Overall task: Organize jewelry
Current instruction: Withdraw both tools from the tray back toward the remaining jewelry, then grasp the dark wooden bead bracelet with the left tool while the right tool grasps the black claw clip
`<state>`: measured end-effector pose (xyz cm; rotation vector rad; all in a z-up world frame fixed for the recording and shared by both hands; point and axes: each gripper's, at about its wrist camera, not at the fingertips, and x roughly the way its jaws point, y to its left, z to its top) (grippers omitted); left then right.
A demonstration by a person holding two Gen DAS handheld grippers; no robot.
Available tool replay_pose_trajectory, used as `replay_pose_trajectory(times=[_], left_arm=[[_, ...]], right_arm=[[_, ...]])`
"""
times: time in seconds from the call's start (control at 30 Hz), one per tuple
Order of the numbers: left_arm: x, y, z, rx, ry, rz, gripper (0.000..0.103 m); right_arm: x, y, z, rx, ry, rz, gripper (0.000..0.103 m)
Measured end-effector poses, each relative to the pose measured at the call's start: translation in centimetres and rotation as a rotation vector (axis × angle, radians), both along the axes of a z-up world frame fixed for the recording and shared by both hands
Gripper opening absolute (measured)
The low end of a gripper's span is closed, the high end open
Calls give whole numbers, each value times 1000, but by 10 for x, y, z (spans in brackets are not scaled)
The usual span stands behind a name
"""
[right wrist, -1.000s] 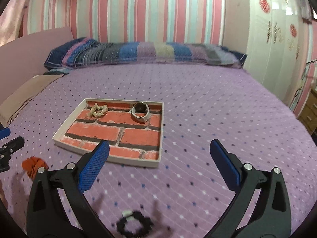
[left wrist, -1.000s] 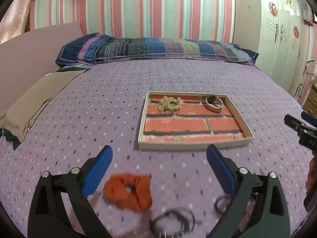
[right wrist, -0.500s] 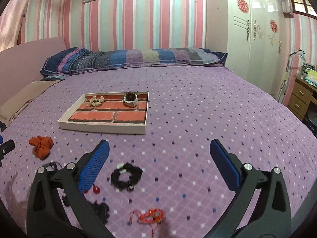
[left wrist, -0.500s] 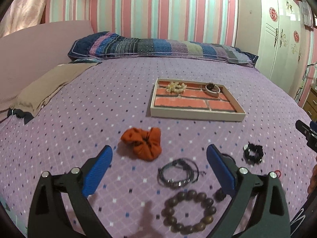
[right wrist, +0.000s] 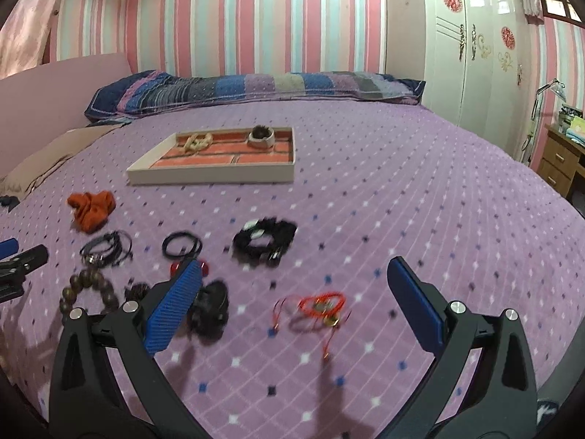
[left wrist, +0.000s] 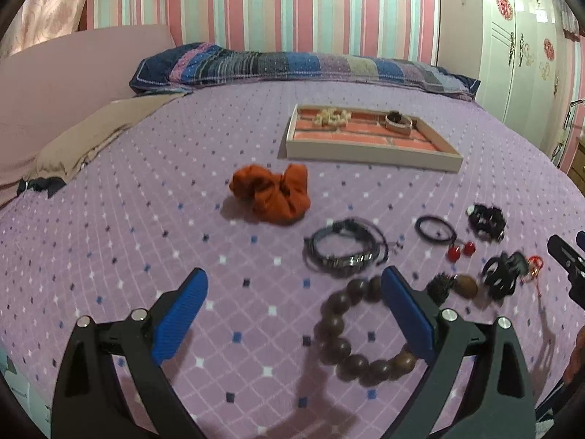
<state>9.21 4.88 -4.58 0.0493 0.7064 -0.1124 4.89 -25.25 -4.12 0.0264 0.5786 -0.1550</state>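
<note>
Both grippers spread, empty: left gripper (left wrist: 294,305), right gripper (right wrist: 294,298). Bead bracelet (left wrist: 351,333) at my left's 1 o'clock; red cord bracelet (right wrist: 321,305) between my right's fingers, likely next. Tray (right wrist: 212,175) far, 11 o'clock, half filled.

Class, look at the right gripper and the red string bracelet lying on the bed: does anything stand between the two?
Nothing visible does. The red string bracelet lies on bare bedspread just ahead of the open right gripper; the black hair claw sits off to its left.
</note>
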Motion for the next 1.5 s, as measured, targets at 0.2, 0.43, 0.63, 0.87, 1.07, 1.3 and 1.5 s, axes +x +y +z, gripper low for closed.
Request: replay_pose_trajectory(times=[0.2, 0.43, 0.63, 0.87, 1.07, 1.3, 1.5], left_arm=[[-2, -4, -23, 25, 11, -9, 94], [-1, -1, -39, 19, 27, -10, 94], [2, 1, -46, 13, 43, -20, 94], [9, 2, -53, 5, 72, -27, 94], [13, 4, -55, -2, 75, -30, 94], [16, 2, -58, -6, 84, -46, 94], [19, -1, -59, -3, 89, -60, 92]], right_arm=[[-7, 17, -23, -18, 4, 19, 99], [-8, 34, -39, -64, 1, 31, 99], [-4, 43, -45, -85, 12, 37, 98], [7, 46, -51, -70, 40, 49, 88], [17, 41, -54, -22, 70, 48, 76], [22, 45, -54, -18, 80, 59, 72], [26, 45, -56, -5, 97, 69, 68]])
